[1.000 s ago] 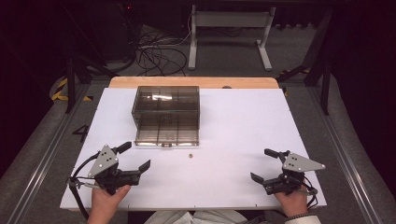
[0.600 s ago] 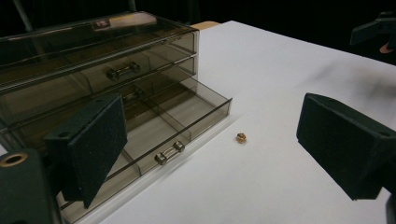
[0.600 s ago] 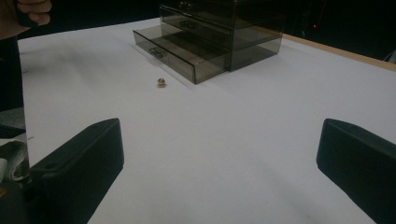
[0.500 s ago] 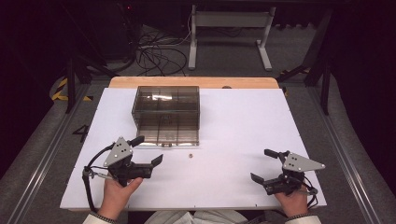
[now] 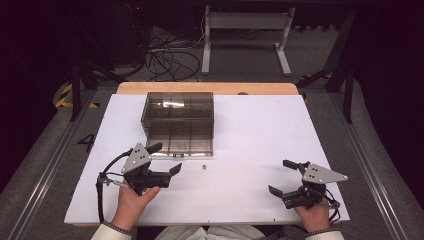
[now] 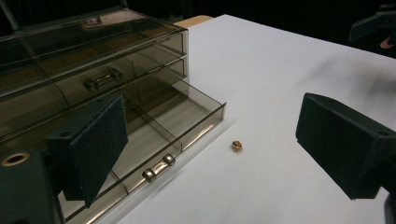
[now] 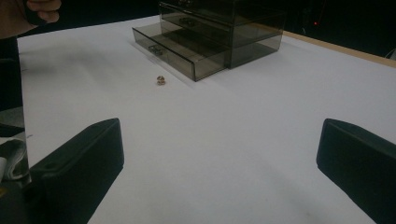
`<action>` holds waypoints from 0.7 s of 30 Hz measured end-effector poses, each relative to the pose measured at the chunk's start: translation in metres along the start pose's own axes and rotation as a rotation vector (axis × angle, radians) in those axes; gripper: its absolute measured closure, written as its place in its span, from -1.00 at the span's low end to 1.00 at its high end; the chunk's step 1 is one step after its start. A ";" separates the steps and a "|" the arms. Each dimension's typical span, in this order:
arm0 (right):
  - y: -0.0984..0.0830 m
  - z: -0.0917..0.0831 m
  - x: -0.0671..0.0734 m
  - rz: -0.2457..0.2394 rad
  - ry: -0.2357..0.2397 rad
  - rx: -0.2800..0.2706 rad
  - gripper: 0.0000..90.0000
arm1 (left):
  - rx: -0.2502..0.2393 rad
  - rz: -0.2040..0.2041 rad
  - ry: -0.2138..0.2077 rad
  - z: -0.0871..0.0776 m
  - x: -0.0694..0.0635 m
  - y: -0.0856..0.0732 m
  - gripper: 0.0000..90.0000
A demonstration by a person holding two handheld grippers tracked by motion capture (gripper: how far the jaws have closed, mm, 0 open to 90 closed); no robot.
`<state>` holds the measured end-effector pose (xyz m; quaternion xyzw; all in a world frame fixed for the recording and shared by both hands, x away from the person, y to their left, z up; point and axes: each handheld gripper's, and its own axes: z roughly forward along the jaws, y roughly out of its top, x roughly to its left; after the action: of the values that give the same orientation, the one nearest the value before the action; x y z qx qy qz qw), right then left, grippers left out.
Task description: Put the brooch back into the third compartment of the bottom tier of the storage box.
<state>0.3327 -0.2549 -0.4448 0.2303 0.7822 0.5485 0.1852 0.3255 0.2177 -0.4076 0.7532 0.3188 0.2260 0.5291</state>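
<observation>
The left gripper point(image 5: 166, 159) had advanced toward the brass nut point(image 5: 203, 166), jaws wide; the right gripper point(image 5: 280, 176) rested wide.

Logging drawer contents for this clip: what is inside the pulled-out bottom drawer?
The open bottom drawer shows dividers and bare compartments; nothing lies in its exposed part. Its rear sits under the smoky cabinet, too dim to judge. The small brass nut lies outside.

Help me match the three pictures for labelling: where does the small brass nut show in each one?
High view: the brass nut lies on the white table, just in front of the open bottom drawer.
Left gripper view: the nut sits at centre, right of the drawer's front corner.
Right gripper view: the nut is upper left, near the drawer front.
Shared landmark: the smoky drawer cabinet.
</observation>
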 end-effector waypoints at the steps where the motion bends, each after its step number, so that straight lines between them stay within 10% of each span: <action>1: 0.000 0.000 0.000 0.002 0.001 0.001 -0.97 | 0.001 0.000 -0.003 0.001 0.000 0.001 -0.78; 21: 0.000 0.001 -0.001 0.002 0.010 0.003 -0.97 | 0.019 -0.024 -0.061 0.025 -0.003 0.006 -0.75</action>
<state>0.3338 -0.2546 -0.4455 0.2288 0.7838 0.5485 0.1803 0.3418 0.1975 -0.4100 0.7608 0.3139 0.1936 0.5340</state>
